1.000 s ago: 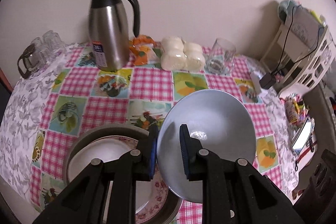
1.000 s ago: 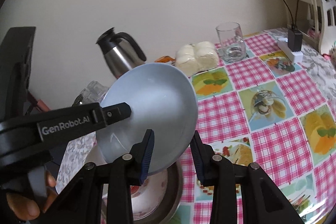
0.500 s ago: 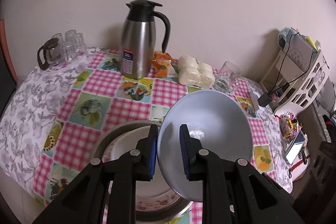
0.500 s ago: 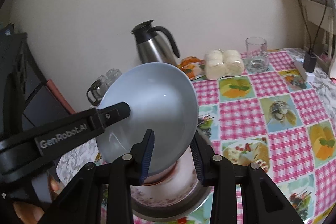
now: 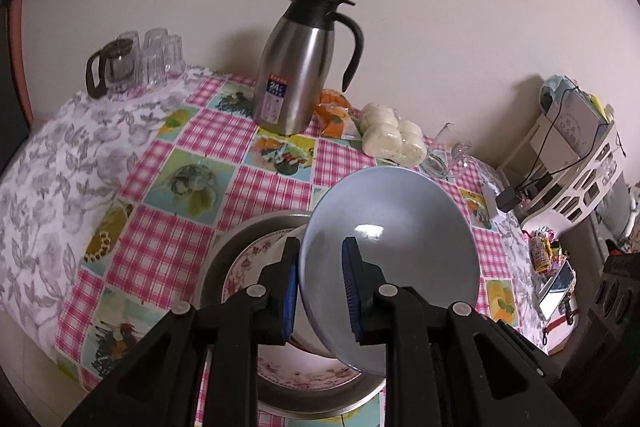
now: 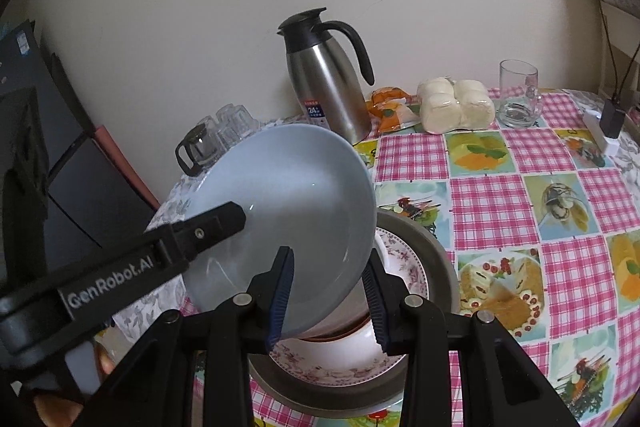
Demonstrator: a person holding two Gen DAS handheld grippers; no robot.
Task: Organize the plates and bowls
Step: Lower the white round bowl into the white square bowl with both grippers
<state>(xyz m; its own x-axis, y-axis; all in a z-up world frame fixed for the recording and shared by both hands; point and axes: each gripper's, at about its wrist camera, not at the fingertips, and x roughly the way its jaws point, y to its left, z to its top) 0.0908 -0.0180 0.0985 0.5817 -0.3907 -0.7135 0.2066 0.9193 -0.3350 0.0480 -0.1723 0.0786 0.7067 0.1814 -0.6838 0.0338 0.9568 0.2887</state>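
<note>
1. The left hand-held gripper (image 5: 320, 281) pinches the rim of the pale blue bowl (image 5: 394, 239), tilted at lower centre of the frame.
2. The right hand-held gripper (image 6: 327, 297) also straddles that rim; contact unclear.
3. Beneath, floral plates (image 6: 404, 263) sit in a metal basin (image 6: 442, 259) on the counter (image 6: 496, 195).

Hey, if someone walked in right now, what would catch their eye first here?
The pale blue bowl, tilted in the air and pinched at its rim by both the left gripper and the right gripper, above a metal basin of floral plates. Behind it a steel thermos jug stands against the wall.
</note>
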